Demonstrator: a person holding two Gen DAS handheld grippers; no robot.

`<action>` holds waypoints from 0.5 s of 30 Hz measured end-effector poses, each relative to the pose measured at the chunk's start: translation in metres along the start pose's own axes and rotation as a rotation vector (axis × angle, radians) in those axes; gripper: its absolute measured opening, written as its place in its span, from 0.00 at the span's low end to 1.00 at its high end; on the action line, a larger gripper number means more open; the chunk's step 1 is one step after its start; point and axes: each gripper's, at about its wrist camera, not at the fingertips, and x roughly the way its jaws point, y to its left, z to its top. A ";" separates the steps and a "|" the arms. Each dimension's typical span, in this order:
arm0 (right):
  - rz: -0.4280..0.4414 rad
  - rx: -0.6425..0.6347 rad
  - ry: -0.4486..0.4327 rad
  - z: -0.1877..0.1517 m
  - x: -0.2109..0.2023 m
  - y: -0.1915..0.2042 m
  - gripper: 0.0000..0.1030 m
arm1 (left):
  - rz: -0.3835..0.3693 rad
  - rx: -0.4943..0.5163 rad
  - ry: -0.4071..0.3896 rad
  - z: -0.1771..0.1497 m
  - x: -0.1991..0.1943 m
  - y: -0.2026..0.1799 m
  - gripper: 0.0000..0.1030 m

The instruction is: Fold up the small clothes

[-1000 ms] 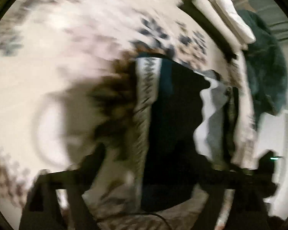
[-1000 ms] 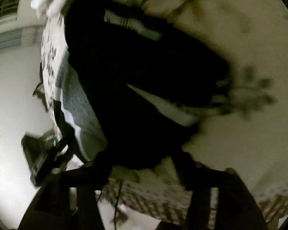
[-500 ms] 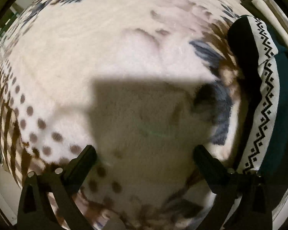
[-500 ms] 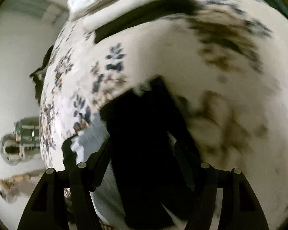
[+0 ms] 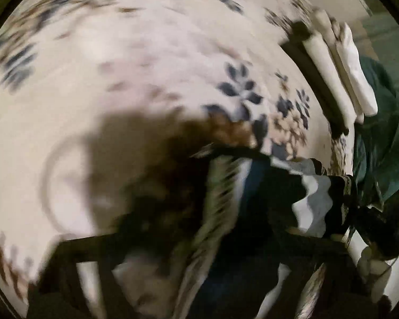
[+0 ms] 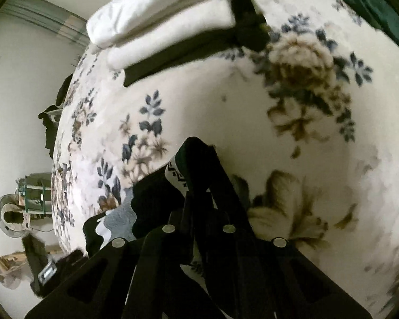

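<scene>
**Two grippers at a dark piece of clothing on a flowery blanket**

A small dark garment point(image 6: 199, 164) lies on a white blanket point(image 6: 252, 111) with blue and brown flowers. The garment is mostly black. It has a white band with a black zigzag pattern, and a bit of dark green next to the band.

The right gripper point(image 6: 202, 186) has its two black fingers pressed together. A fold of the garment is pinched between them, and the cloth sticks up past the fingertips like a little peak. These jaws have just been closing, and now they hold the cloth tight.

The left wrist picture is very blurry. The left gripper point(image 5: 199, 242) is low in that picture, right over the same garment point(image 5: 252, 212). Its jaws have just been closing too, and the cloth is in the gap between them. I cannot tell if they are squeezing the cloth or not.

A grey and white piece of clothing point(image 6: 119, 218) lies just beside the dark garment, near the edge of the blanket. Farther away on the blanket sits a stack of folded white cloths point(image 6: 167, 21), with a folded black one point(image 6: 178, 53) under it. A dark green cloth point(image 5: 385, 133) is at the far side.
</scene>
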 end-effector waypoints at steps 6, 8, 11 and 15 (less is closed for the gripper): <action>-0.019 -0.001 0.001 -0.002 0.010 -0.004 0.06 | -0.186 -0.240 -0.042 0.019 0.005 0.032 0.15; -0.029 0.012 0.000 0.001 0.014 -0.009 0.05 | -0.216 -0.292 -0.045 0.016 0.007 0.045 0.15; -0.060 0.016 0.021 0.007 0.027 -0.014 0.05 | -0.218 -0.264 -0.042 0.013 0.006 0.039 0.18; -0.010 0.064 0.065 0.017 0.036 -0.025 0.05 | -0.186 -0.174 -0.046 0.009 -0.010 0.034 0.25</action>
